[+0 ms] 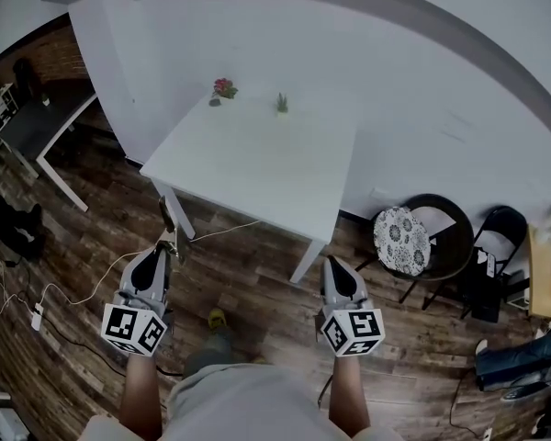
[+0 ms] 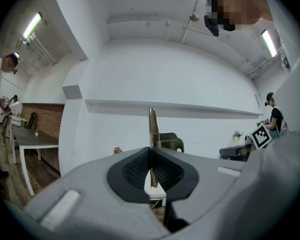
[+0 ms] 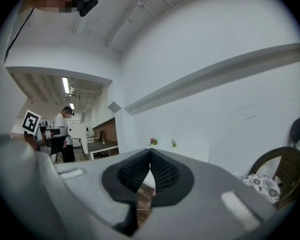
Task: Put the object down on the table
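Jaws of the left gripper [image 2: 150,153] clamp a thin metal tool [image 2: 153,121], level and short of the white counter [image 1: 257,168] apparently awaiting it. Jaws of the right gripper [image 3: 150,152] meet, empty.

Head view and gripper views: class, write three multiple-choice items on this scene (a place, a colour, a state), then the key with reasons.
1. Where on the table do the two small plants stand? A near edge; B middle; C far edge.
2. What colour is the table? A white; B black; C red.
3. The left gripper is: A wide open, empty; B shut on a thin metal object; C lying on the table.
Key: C, both stand along its far edge; A, its top is white; B, the left gripper view shows the jaws closed on the object.
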The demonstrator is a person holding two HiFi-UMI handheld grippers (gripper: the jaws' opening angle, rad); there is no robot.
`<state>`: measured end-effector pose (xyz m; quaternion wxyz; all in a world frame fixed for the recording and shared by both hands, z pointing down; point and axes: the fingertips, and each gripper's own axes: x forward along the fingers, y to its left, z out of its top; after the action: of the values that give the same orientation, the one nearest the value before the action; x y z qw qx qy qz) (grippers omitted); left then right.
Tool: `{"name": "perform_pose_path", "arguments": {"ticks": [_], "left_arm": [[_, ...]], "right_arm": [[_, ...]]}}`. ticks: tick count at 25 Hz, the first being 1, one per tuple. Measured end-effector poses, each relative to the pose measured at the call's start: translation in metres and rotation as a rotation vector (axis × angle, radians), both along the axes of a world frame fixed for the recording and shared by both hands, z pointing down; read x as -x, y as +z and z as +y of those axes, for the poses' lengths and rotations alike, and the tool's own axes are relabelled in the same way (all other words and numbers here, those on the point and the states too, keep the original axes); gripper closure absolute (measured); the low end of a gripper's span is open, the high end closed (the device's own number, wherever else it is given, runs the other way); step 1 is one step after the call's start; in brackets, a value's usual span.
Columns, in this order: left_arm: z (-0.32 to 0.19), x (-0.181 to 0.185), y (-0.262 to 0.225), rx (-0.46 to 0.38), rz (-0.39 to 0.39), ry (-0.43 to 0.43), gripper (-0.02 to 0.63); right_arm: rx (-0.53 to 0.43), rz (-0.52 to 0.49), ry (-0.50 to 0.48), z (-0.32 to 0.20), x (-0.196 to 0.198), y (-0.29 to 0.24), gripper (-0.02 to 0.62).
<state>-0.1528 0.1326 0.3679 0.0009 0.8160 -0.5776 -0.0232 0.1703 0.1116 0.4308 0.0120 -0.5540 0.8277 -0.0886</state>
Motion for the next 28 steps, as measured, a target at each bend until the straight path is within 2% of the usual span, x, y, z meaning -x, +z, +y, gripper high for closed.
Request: {"name": "perform_pose_path", "arguments": {"ticks": [9,28], "left_arm": [[-0.068,0.016,0.015,0.012,0.025,0.030,0.595],[-0.271,0.088,0.028,0.058,0.050,0.148,0.595]], "right_arm": [[0.018,0.018,0.029,-0.056,0.017,0.009,0.592],[0.042,0.058,0.172,-0.221,0.089,-0.010,0.592]]}}
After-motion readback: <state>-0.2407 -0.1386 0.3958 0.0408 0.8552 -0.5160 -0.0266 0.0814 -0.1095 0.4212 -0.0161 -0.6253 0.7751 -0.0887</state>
